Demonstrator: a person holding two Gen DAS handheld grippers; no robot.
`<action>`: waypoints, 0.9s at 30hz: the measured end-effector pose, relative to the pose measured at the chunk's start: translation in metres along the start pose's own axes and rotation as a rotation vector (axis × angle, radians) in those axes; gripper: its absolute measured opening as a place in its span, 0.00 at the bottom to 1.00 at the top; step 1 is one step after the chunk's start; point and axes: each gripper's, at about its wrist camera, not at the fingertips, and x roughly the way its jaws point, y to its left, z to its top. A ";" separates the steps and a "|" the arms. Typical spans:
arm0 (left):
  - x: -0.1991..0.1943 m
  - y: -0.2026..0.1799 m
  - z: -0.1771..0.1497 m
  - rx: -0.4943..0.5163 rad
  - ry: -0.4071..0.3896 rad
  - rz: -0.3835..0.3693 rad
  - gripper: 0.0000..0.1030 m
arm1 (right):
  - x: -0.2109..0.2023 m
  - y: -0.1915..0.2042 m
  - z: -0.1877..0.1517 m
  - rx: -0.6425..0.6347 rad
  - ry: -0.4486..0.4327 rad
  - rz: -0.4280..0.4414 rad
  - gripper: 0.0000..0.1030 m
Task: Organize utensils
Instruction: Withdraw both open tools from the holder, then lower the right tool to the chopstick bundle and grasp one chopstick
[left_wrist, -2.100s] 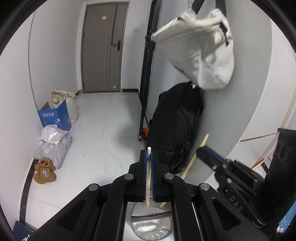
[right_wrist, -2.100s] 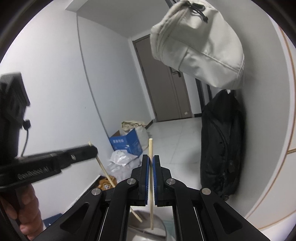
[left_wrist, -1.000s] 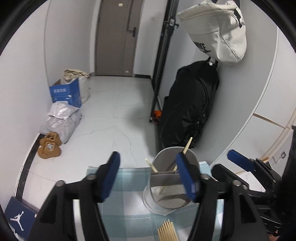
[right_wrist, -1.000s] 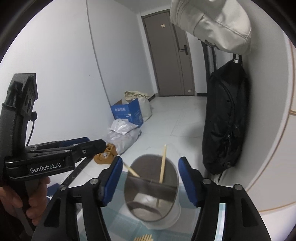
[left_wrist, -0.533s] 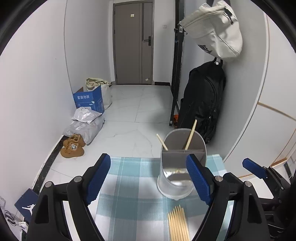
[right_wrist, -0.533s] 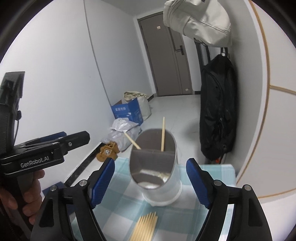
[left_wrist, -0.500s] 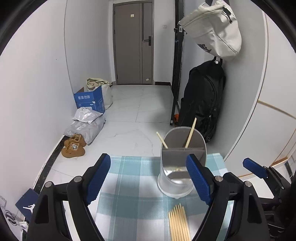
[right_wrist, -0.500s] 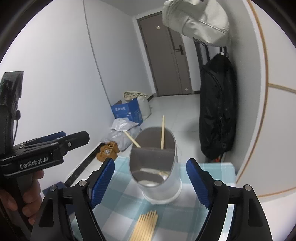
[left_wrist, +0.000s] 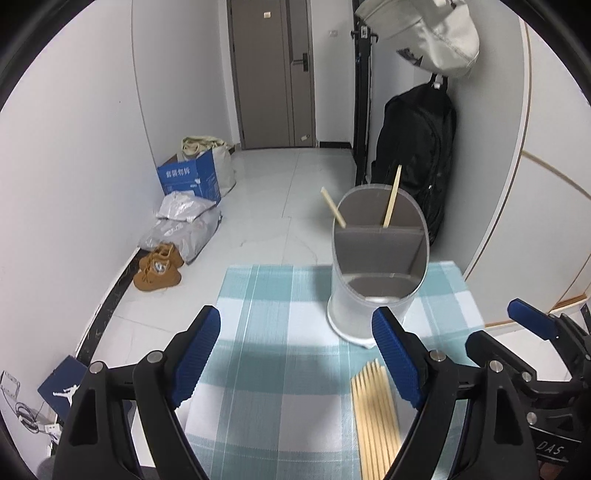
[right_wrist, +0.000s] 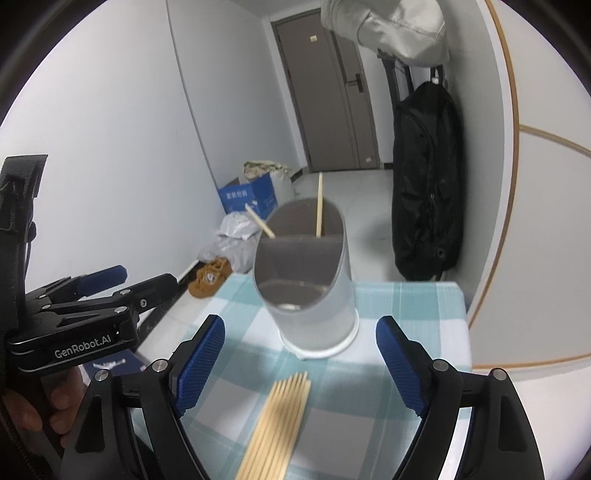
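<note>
Teal-and-white checked tablecloth (left_wrist: 280, 332) covered small table. Translucent white divided utensil holder (left_wrist: 373, 295) stood near far right corner, two pale wooden chopsticks (left_wrist: 391, 195) leaning in back compartment. Left gripper (left_wrist: 295, 354) and right gripper (right_wrist: 299, 363) both spread wide, holding nothing. Flat bundle of wooden chopsticks (right_wrist: 280, 421) lay just on near side of holder, toward right edge.

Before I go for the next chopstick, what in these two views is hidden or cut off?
- Chopstick bundle: near ends leave the bottom edge in both views; the left gripper finger covers part.
- Holder: its wall hides the two standing chopsticks' lower ends.
- Exact bundle count: sticks blur together.
</note>
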 end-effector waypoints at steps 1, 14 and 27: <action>0.003 0.000 -0.003 0.002 0.008 -0.003 0.79 | 0.002 0.000 -0.003 -0.004 0.011 -0.004 0.82; 0.059 0.009 -0.040 -0.014 0.219 -0.060 0.79 | 0.049 -0.007 -0.042 -0.010 0.208 -0.031 0.79; 0.077 0.015 -0.048 -0.030 0.285 -0.008 0.79 | 0.119 -0.023 -0.071 0.016 0.476 -0.058 0.36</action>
